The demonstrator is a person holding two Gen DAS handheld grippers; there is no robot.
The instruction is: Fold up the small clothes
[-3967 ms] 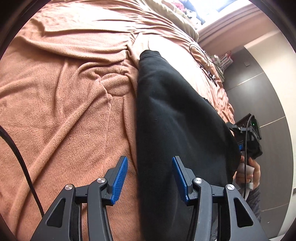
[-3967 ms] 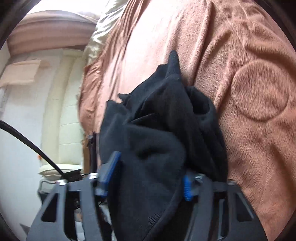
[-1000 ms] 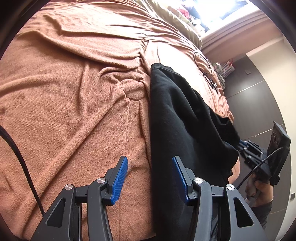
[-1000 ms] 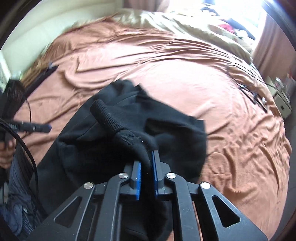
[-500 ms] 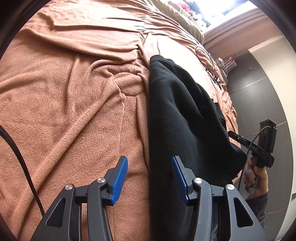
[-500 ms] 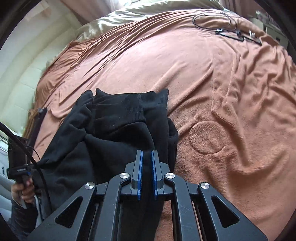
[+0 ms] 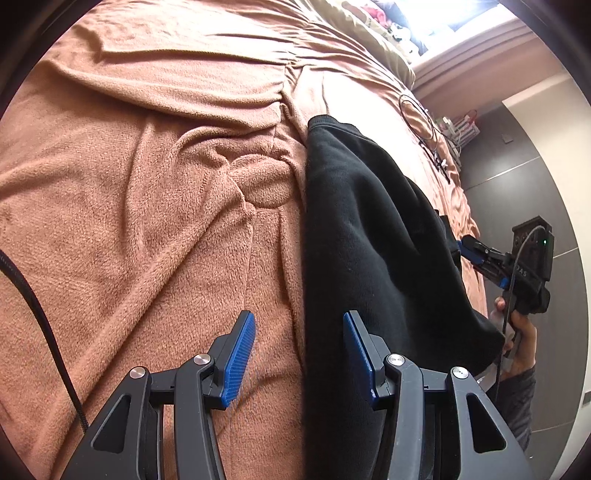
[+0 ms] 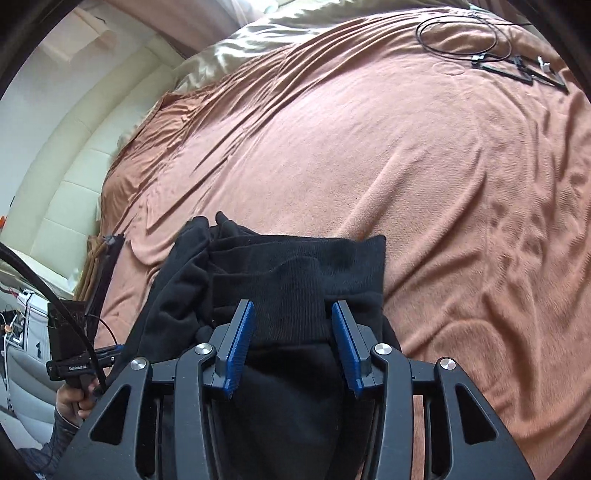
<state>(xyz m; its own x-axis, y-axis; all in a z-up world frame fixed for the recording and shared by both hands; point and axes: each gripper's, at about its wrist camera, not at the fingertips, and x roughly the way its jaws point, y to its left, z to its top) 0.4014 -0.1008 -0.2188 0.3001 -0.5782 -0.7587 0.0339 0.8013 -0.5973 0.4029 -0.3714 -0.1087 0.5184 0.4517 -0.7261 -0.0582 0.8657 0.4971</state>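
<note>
1. Left wrist view: my left gripper (image 7: 298,349) hangs with its blue pads partly spread and nothing between them but the brown blanket (image 7: 147,221) and the left edge of the black garment (image 7: 369,240).
2. The garment runs as a long folded strip from 12 o'clock to 6 o'clock, just right of centre.
3. At 3 o'clock I see the right gripper (image 7: 467,247) in a hand (image 7: 521,332), its tip at the garment's far edge; whether it touches the cloth I cannot tell.
4. Right wrist view: my right gripper (image 8: 291,343) is opening, its jaws straddling a ribbed black cuff (image 8: 291,295) without pressing it.
5. A coiled black cable (image 8: 461,33) lies at 1 o'clock.
</note>
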